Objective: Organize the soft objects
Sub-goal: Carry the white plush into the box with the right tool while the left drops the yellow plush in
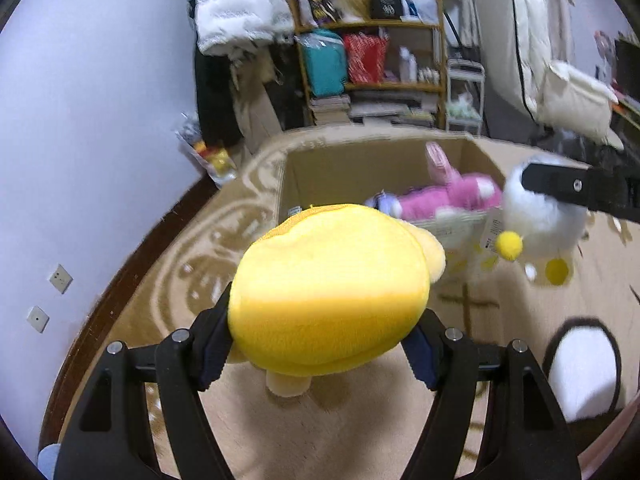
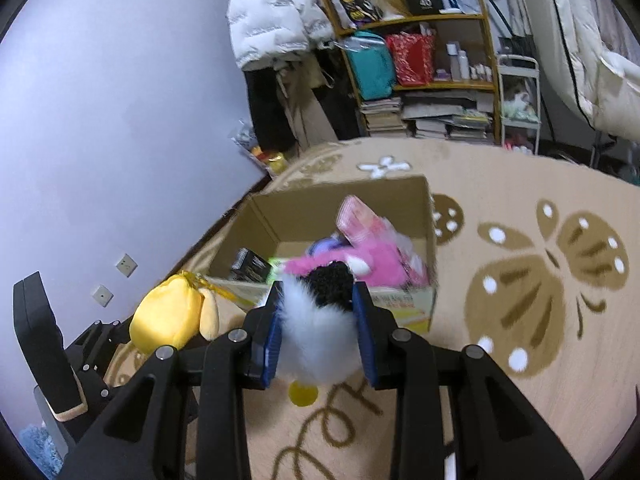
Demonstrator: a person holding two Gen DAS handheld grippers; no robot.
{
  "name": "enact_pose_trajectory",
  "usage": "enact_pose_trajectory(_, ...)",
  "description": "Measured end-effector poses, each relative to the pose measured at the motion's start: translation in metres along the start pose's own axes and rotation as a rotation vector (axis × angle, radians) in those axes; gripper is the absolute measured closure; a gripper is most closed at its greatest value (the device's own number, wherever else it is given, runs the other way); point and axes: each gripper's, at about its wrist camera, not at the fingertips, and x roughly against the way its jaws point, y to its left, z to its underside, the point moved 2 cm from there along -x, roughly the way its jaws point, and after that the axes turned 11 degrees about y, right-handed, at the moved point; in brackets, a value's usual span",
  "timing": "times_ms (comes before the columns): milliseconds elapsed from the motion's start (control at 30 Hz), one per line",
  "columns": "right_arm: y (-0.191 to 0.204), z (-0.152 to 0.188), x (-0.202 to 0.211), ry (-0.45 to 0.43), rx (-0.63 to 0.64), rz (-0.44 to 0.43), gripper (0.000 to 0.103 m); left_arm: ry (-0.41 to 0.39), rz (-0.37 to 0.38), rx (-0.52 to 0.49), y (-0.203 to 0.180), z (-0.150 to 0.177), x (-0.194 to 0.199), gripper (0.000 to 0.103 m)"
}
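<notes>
A round yellow plush toy (image 1: 332,288) and a fluffy white-and-black plush toy (image 2: 320,344) are clamped by the left gripper (image 1: 320,344) and right gripper (image 2: 320,340), short of the open cardboard box (image 2: 424,216) at twelve o'clock, where a pink plush rabbit (image 2: 360,256) is already stowed.

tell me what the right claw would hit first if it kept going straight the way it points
Probably the near wall of the cardboard box, just beyond the white fluffy toy that the right claw grips; the depth is unclear.

A lived-in home room, likely a bedroom. A wooden shelf (image 2: 416,56) crammed with bags, bottles and stacked books stands behind a patterned beige rug (image 2: 520,280). White puffer jackets (image 2: 272,20) hang by the wall.
</notes>
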Motion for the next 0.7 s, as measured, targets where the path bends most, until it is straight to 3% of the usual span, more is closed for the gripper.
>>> enact_pose_trajectory(333, 0.020, -0.043, 0.008, -0.040, 0.087, 0.029, 0.069, -0.119, -0.025, -0.016, 0.007, -0.047, 0.012, 0.031)
enact_pose_trajectory(500, 0.023, -0.064, 0.002, -0.056, 0.124, 0.047, 0.069, -0.116, 0.023, 0.003, 0.011, -0.074, 0.005, 0.031)
enact_pose_trajectory(700, 0.026, -0.082, -0.013, -0.052, 0.160, 0.044, 0.069, -0.132, 0.006, 0.020, 0.019, -0.102, -0.007, 0.031)
